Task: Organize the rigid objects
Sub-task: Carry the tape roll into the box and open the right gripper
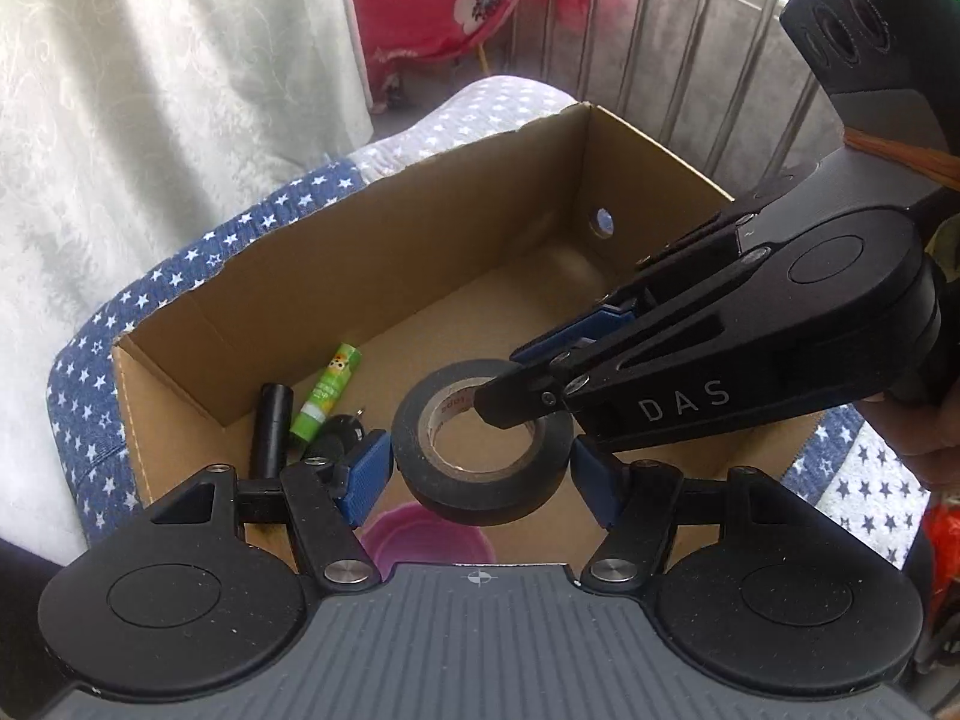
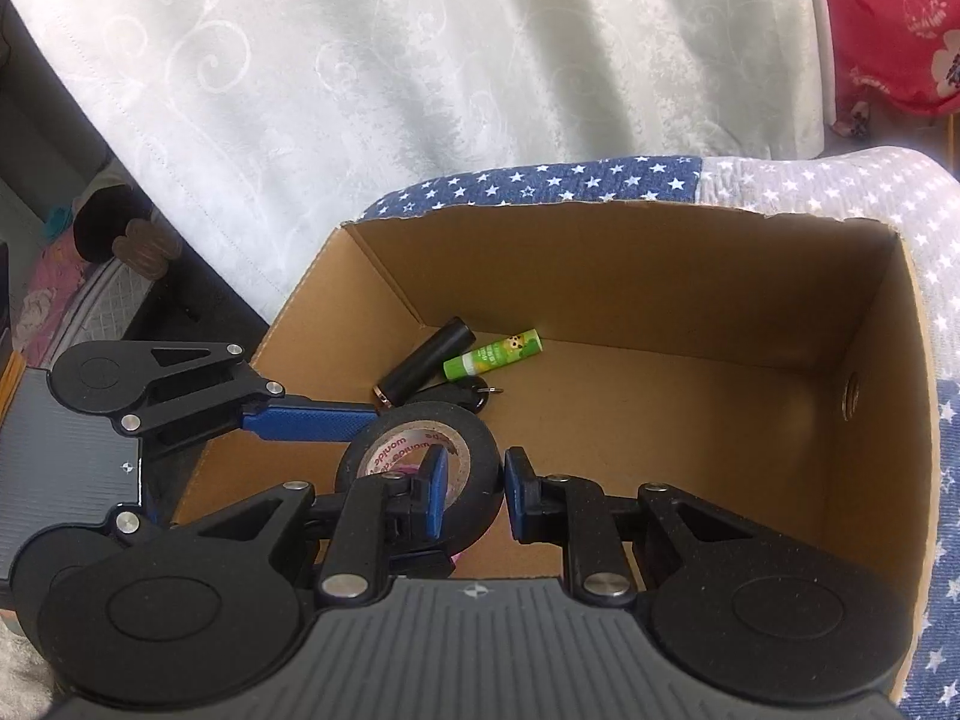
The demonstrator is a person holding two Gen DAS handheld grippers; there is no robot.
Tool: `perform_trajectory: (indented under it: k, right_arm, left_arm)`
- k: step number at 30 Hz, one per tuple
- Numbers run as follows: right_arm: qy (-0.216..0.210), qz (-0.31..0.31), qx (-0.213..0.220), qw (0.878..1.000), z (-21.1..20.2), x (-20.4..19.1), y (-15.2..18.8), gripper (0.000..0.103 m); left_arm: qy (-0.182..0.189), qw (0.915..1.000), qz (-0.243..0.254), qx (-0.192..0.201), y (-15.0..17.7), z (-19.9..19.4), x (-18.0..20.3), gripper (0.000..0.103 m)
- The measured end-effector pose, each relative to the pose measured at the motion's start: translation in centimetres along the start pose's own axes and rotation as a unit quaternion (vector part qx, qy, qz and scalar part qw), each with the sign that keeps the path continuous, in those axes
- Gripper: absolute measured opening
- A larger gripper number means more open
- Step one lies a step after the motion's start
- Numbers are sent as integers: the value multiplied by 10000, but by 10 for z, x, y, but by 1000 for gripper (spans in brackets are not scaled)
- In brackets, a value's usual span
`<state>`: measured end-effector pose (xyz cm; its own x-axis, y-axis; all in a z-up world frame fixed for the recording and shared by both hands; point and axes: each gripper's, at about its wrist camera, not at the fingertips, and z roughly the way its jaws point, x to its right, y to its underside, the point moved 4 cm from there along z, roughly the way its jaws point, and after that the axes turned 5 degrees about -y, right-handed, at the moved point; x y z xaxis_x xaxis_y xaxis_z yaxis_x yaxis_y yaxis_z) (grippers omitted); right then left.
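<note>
- The black roll of electrical tape [image 1: 480, 441], with a pale cardboard core printed in red, hangs above the open brown cardboard box [image 1: 336, 252], clear of its floor.
- The right gripper [image 2: 474, 495] pinches the roll's wall: one blue pad sits inside the core, the other against the outer black face, and the jaws are nearly closed on that thickness.
- In the left wrist view the right gripper [image 1: 516, 387] comes in from the right, its black tips dipping into the core.
- The left gripper [image 1: 480, 468] brackets the roll from outside, its blue pads standing half-wide on either flank. The left pad looks to touch the roll's edge; whether the right pad presses cannot be told.
- In the right wrist view one long blue finger [image 2: 309, 423] of the left gripper lies against the far-left side of the roll.
- On the box floor just beyond the roll lie a black cylinder [image 2: 429, 360], a green glue stick [image 2: 492, 354] with a cartoon label, and a small black keyring-like piece [image 2: 477, 399], all close together near the left corner.
- A pink-purple round thing [image 1: 426, 534] shows on the box floor beneath the roll, partly hidden.
- A round hole [image 1: 602, 222] pierces the far end wall of the box.
- The box rests on a blue and grey star-printed cloth [image 1: 198, 264].
- Behind it hangs a white patterned curtain [image 2: 420, 90], with a red flowered fabric [image 1: 444, 6] and metal bars [image 1: 678, 42] beside it.
</note>
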<state>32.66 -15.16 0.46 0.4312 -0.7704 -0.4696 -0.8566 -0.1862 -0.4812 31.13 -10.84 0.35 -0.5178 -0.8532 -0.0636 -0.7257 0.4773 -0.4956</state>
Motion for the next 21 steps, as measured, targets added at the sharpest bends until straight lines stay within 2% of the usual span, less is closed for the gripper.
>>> perform_trajectory:
  k: [8,11,14,17,21]
  right_arm:
    - [226,49,-435,9988,36,21,-14,20]
    - [404,9,-532,9978,49,25,-20,21]
    - [516,-6,-544,9972,58,30,-23,20]
    - [502,28,-506,9975,59,31,-28,20]
    - [407,128,-300,9986,43,27,-28,21]
  left_arm:
    - [-204,9981,-39,-583,-14,42,-9,67]
    - [-286,9971,-121,-690,-17,48,-15,67]
    - [-470,9969,-99,-625,-18,44,-18,67]
    - [-494,9973,-164,-523,-18,35,-23,67]
    - [-494,9976,-371,-304,-17,14,-31,68]
